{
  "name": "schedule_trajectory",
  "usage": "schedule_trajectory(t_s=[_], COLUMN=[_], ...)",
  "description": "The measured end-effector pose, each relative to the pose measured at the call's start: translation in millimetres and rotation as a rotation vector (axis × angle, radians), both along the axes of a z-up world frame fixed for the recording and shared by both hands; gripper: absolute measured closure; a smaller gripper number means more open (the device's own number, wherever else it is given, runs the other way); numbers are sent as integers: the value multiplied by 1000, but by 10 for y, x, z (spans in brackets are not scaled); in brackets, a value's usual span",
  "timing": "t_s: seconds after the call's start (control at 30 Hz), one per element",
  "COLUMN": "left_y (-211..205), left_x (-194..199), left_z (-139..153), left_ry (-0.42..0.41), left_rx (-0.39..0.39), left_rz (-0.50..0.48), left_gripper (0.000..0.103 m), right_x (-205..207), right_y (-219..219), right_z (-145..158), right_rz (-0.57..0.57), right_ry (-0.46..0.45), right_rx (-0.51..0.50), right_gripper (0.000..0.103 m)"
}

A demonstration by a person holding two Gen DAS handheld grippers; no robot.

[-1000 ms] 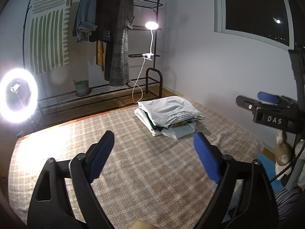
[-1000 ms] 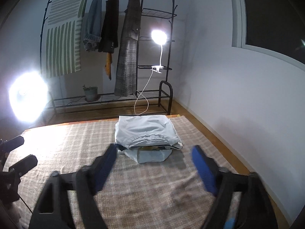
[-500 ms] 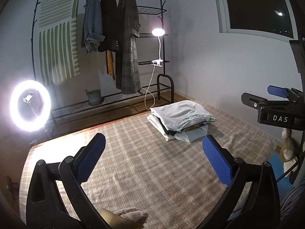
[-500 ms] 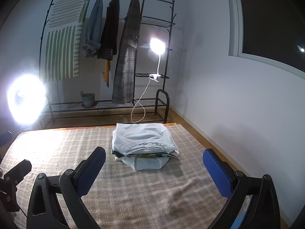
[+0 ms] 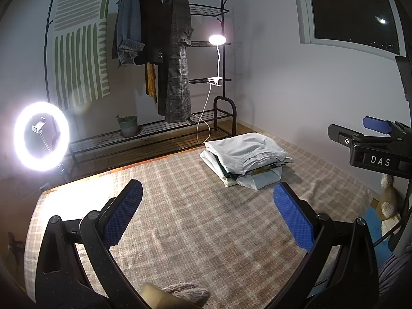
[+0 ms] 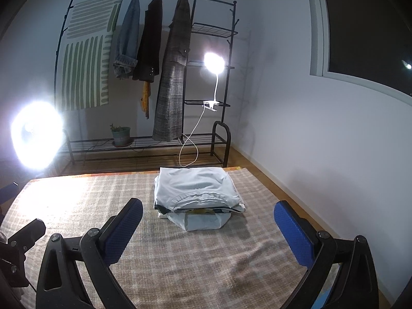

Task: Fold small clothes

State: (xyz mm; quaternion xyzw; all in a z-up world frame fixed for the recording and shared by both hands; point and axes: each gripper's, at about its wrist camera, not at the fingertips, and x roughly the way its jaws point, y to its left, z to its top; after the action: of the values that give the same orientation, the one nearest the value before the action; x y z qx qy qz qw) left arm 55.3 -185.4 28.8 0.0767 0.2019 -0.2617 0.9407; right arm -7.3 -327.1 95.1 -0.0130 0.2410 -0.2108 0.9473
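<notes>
A stack of folded clothes (image 5: pixel 244 158), pale grey on top, lies at the far right of a plaid rug (image 5: pixel 180 219). It also shows in the right wrist view (image 6: pixel 198 195). My left gripper (image 5: pixel 208 216) is open and empty, held above the rug short of the stack. My right gripper (image 6: pixel 208 229) is open and empty, just in front of the stack and above the rug (image 6: pixel 180 257). The right gripper's body (image 5: pixel 373 149) shows at the right edge of the left wrist view.
A black clothes rack (image 5: pixel 164 51) with hanging coats stands against the back wall, with a clip lamp (image 5: pixel 216 40) and a plant pot (image 5: pixel 128 125). A bright ring light (image 5: pixel 41 136) stands at the left. A knitted item (image 5: pixel 188 292) lies at the bottom edge.
Both grippers have pulled back and up from the stack, and their jaws have opened wider. The folded stack has not moved.
</notes>
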Motion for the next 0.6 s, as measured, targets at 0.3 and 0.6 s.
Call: schedule_trajectory(t_s=[0.3,0.6], left_y=[-14,-34], left_x=[-3,-16], left_z=[-3,-5], left_ry=[1,4], left_rx=[0,-1], left_rz=[1,2], left_gripper=[0,0], right_x=[9,-12], right_y=[16,41], right_z=[-6,-8], right_rz=[-1,-3], right_ry=[-3,-8], right_rx=[-1,0], right_gripper=[0,0])
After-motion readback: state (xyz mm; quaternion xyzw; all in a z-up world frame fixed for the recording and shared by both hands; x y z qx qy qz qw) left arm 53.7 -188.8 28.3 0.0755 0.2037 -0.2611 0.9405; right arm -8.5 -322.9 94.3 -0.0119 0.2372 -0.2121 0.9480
